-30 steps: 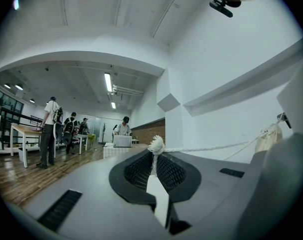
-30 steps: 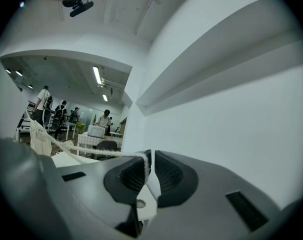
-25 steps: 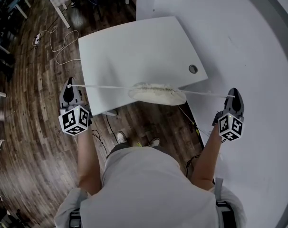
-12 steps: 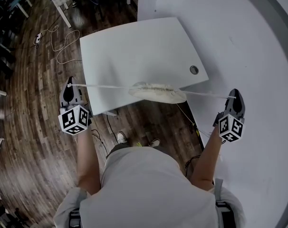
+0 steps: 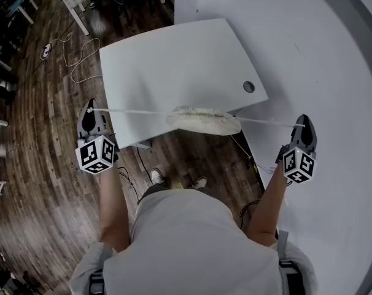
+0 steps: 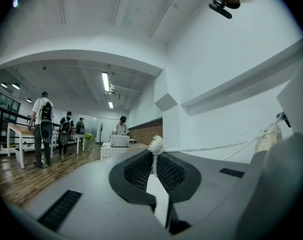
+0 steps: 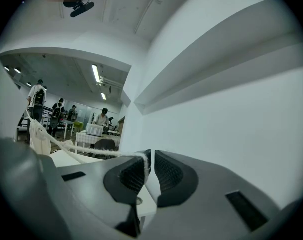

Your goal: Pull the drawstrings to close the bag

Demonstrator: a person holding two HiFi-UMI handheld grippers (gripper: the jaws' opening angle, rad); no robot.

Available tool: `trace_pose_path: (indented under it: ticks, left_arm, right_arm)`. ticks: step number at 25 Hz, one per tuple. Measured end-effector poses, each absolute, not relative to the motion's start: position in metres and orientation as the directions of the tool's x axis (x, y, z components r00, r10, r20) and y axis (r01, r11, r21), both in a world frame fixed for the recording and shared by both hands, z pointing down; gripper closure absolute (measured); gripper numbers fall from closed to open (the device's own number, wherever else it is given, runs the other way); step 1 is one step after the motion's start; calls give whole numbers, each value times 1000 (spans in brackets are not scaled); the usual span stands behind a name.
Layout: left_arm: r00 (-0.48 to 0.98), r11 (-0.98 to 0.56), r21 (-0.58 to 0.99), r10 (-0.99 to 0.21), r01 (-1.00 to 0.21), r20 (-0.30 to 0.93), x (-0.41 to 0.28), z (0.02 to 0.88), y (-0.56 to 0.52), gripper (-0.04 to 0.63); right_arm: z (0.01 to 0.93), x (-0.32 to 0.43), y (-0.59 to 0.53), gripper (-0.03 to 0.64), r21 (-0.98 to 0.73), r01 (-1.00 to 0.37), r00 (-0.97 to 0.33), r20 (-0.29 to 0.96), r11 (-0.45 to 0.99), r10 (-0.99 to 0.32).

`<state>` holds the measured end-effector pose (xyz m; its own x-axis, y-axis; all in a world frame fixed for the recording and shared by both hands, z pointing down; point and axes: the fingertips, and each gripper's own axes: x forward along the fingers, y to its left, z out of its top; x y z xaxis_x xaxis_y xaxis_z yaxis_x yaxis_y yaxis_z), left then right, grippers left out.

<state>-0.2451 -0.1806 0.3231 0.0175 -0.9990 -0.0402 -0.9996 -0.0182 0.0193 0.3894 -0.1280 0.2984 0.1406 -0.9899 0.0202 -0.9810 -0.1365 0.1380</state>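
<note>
1. A pale rectangular table (image 5: 174, 54) has a small round cable hole (image 5: 249, 87) near its right corner. Dark wood-plank floor (image 5: 38, 165) spreads past the table's left and near edges.
2. The cream-white cloth drawstring bag (image 5: 203, 120) lies along the table's near edge. Its mouth is gathered into a ruffled line.
3. The left drawstring (image 5: 134, 111), a thin white cord, runs taut from the bag over the table's near-left corner. It goes on past the table's left edge.
4. The left gripper (image 5: 91, 108), grey with a marker cube, hangs just off the table's left edge, over the floor. Its jaws are pressed together on the left drawstring. The cord's frayed knot (image 6: 155, 145) stands above the black ribbed pads (image 6: 137, 171).
5. The right drawstring (image 5: 266, 122), a matching white cord, stretches taut from the bag's other end. It passes out beyond the table's right corner.
6. The right gripper (image 5: 304, 123) hangs well to the right of the table. Its jaws pinch the end of the right drawstring between their ribbed pads (image 7: 131, 174).
7. The bag sits between the two grippers, and both are about level with the table's near edge.
8. In the left gripper view, several people (image 6: 43, 119) stand by other furniture, far from the table.
</note>
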Motion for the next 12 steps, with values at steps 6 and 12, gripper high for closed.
trace_pose_path:
  ticks: [6,12]
  left_arm:
    - [32,-32,18,-999,-999,-30,-244,325,-182,577]
    - [34,-34,32,-999,-999,-16,-243,325,-184,577]
  right_arm:
    - [295,390,-124,577,134,-981,144,18,-141,-989]
    - [293,390,-124,577,133,-981,146,21,-142,-989]
